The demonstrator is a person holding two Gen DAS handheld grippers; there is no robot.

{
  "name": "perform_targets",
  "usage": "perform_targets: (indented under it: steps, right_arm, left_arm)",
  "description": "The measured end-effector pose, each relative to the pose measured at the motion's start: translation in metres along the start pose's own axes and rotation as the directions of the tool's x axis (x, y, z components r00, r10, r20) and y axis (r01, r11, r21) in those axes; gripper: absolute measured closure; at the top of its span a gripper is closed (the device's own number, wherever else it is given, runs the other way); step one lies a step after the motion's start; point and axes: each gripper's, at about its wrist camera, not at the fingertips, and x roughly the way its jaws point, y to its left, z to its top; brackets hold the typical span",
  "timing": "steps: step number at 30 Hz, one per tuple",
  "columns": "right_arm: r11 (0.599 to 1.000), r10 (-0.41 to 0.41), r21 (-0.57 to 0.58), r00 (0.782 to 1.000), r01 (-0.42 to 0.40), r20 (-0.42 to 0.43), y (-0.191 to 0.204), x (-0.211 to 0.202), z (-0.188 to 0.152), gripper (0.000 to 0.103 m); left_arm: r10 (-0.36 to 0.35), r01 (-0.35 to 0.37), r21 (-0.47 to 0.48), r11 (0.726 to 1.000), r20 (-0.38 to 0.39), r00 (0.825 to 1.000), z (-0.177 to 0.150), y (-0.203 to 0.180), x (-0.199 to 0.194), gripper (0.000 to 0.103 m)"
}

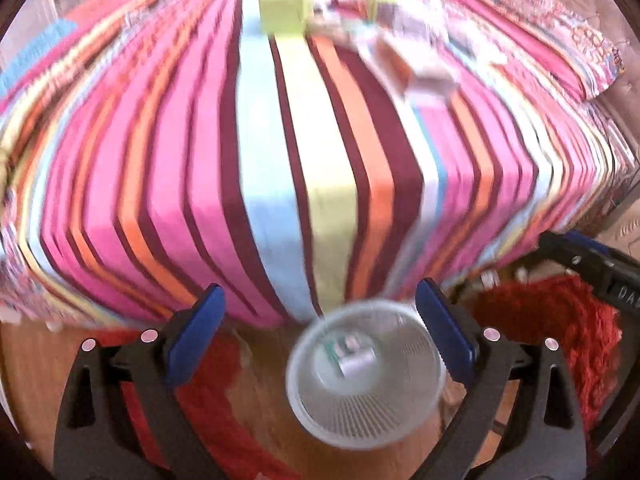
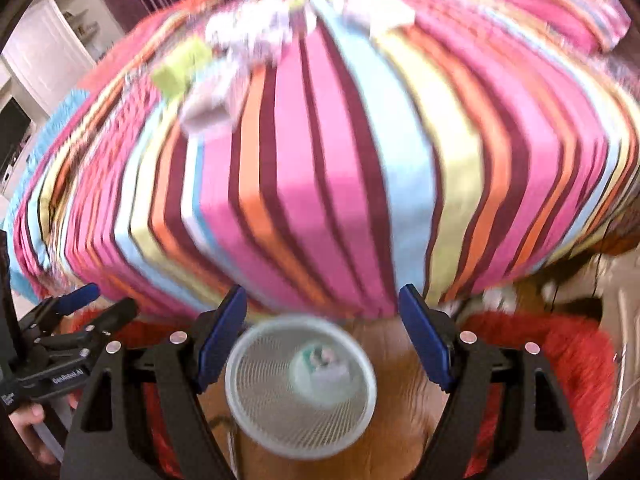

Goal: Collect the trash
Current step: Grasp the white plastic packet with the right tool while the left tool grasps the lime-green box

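The trash [image 1: 404, 56] lies on the bed [image 1: 280, 168], well ahead of both sets of jaws; motion blur reduces it to pale scraps, so individual pieces cannot be identified. A yellow-green box [image 1: 285, 13] sits just beside the scraps. In the right wrist view the same scraps [image 2: 248, 40] and box [image 2: 180, 66] appear ahead and to the left of the jaws.

A white mesh bin [image 1: 366, 372] stands on the wooden floor [image 1: 28, 380], below and between the left gripper [image 1: 320, 324] jaws, nearer the right-hand jaw. The bin holds small items too blurred to name. The right gripper [image 2: 323, 320] hangs above the same bin [image 2: 301, 386].

Both grippers have their jaws spread wide, holding nothing.

A red shaggy rug [image 1: 560, 328] lies on the floor around the bin. Only the right wrist view shows a white cabinet [image 2: 48, 56] far left and the person's hand [image 2: 28, 420] under the left gripper.
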Motion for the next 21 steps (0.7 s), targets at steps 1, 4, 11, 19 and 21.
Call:
perform_targets:
  steps: [1,4,11,19,21]
  right_arm:
    - [1.0,-0.005,0.0,0.999,0.005,0.035,-0.002,-0.005,0.009,0.027]
    - [1.0,-0.007,0.006,0.994,0.007,0.106,-0.008,-0.012,0.032,0.024]
    - [0.999,-0.034,0.017,0.977,0.032,0.21,-0.025,-0.009,0.086,0.024]
    - [0.999,-0.048,0.01,0.963,0.047,0.264,-0.032,-0.002,0.139,0.013]
    - [0.998,-0.057,0.013,0.963,0.055,0.263,-0.033,0.004,0.153,0.013]
  left_arm:
    - [0.004,-0.004,0.001,1.0,0.023,1.0,0.008,0.003,-0.003,0.01]
    - [0.013,-0.011,-0.02,1.0,0.092,0.996,0.034,0.014,-0.008,0.01]
    - [0.036,-0.025,-0.057,0.998,0.194,0.98,0.098,0.036,-0.004,0.009]
    - [-0.002,0.022,-0.079,0.997,0.248,0.969,0.171,0.045,0.015,0.007]
    - [-0.014,0.032,-0.069,0.997,0.248,0.969,0.189,0.042,0.022,0.007]
